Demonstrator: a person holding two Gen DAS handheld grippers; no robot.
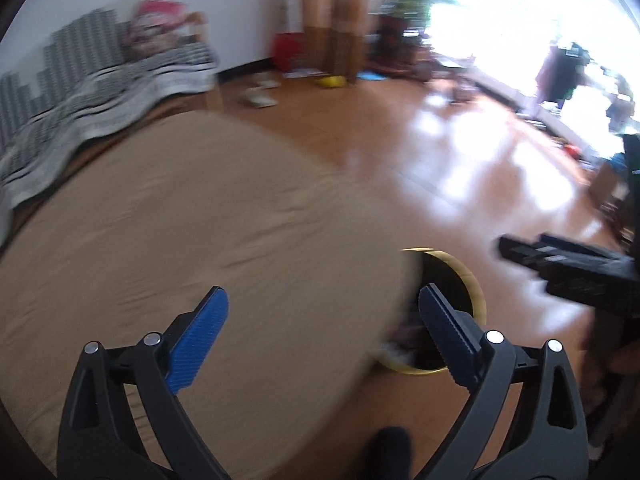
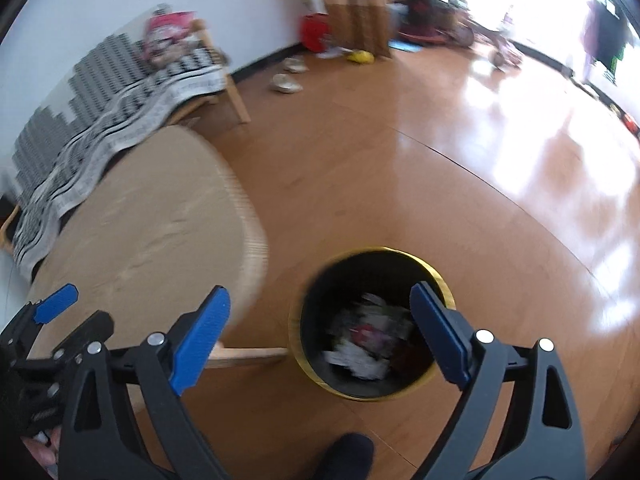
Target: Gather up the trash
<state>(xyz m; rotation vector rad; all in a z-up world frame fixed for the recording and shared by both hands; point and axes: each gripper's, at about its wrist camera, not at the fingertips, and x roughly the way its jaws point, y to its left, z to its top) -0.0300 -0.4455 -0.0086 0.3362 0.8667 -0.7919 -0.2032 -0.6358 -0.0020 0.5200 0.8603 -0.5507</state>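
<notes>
Left wrist view: left gripper point(image 1: 323, 330) spread wide, blue pads point(image 1: 198, 338) apart, nothing between them, touching nothing. Hangs over edge of tan padded seat point(image 1: 192, 216), angled down. Trash bin point(image 1: 460, 312), black w/ yellow rim, sits on wood floor point(image 1: 420, 152) just beside seat edge, half hidden behind it; right finger overlaps bin opening in frame. Bit of crumpled trash visible at bin's lower left, blurred. Right gripper point(image 1: 568, 268) enters from right edge, black body, above floor, near bin; jaw state not readable here.

Right wrist view: right gripper point(image 2: 320, 332) also released, jaws wide, empty, no contact w/ anything. Points down at bin point(image 2: 320, 312), which sits between the two fingers in frame. Trash point(image 2: 370, 338) lies inside bin: crumpled white paper plus red/pink bits, blurred. Bin stands on floor point(image 2: 400, 160) just right of seat point(image 2: 152, 232). Left gripper point(image 2: 56, 304) at lower left over seat, one blue pad showing. Striped cloth point(image 2: 100, 120) draped over chair behind seat. Dark shoe tip point(image 2: 348, 456) at bottom edge.
</notes>
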